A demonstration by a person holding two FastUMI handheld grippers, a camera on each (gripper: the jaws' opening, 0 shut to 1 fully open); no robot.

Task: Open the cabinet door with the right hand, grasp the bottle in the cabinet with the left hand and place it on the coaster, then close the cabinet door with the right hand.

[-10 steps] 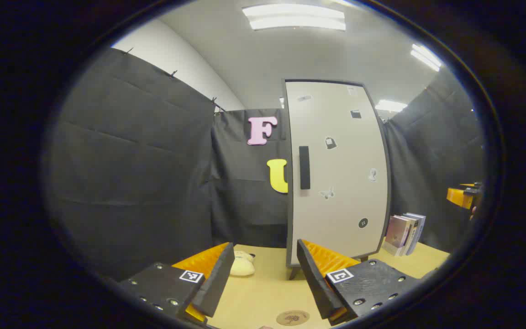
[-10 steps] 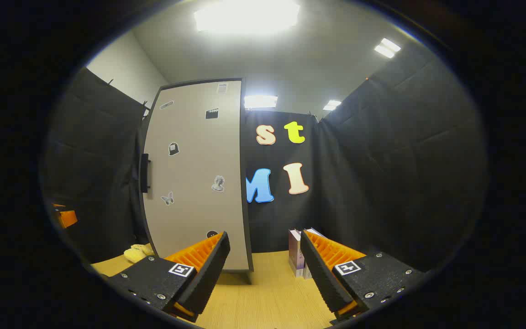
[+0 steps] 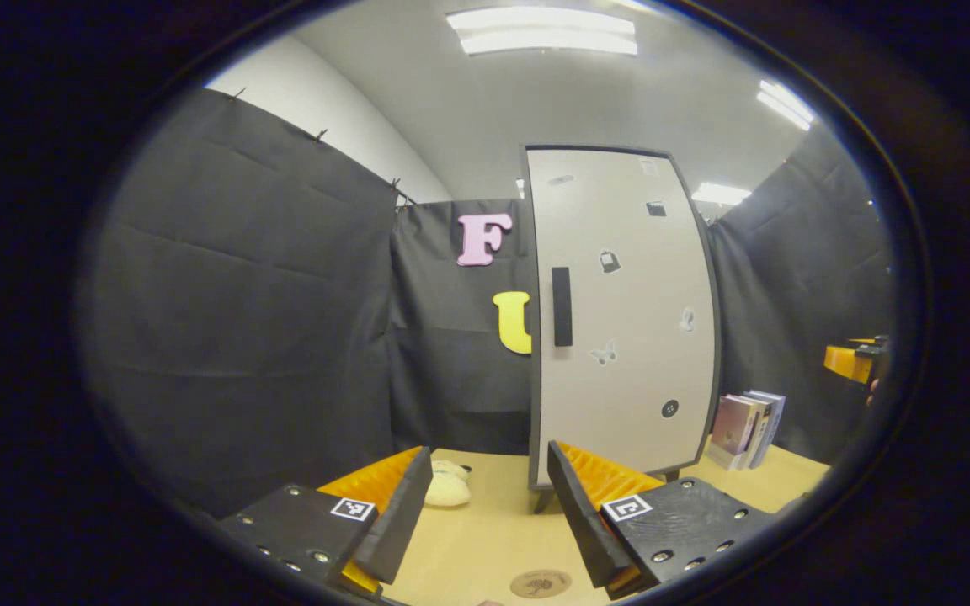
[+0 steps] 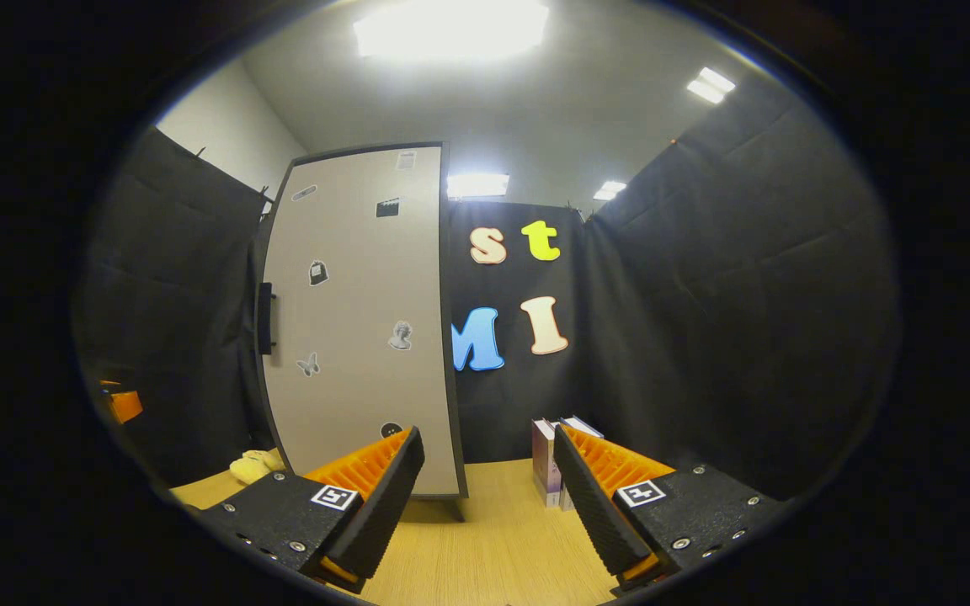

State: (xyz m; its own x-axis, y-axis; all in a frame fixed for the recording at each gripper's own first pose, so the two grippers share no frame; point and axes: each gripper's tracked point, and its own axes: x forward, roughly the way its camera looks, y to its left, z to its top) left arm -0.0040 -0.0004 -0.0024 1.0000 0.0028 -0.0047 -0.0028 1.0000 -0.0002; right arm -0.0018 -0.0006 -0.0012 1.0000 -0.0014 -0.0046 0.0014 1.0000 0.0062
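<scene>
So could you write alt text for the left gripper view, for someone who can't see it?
A tall pale cabinet with its door shut and a dark handle stands on a wooden table. The open left gripper reaches in from below, a round coaster on the table between its fingers. Books stand right of the cabinet.

Lighting overhead: ceiling panels [image 3: 544,30] in the left gripper view, evenly bright. In the right gripper view the nearest ceiling panel [image 4: 451,27] blows out to white glare. Black cloth walls stay dim, folds faintly visible. Cabinet door [image 3: 620,311] evenly lit, bowed by fisheye distortion; straight edges curve toward the rim. Soft shadow on the table [image 4: 493,547] under the cabinet. Focus sharp centrally, softer at the rim.
</scene>
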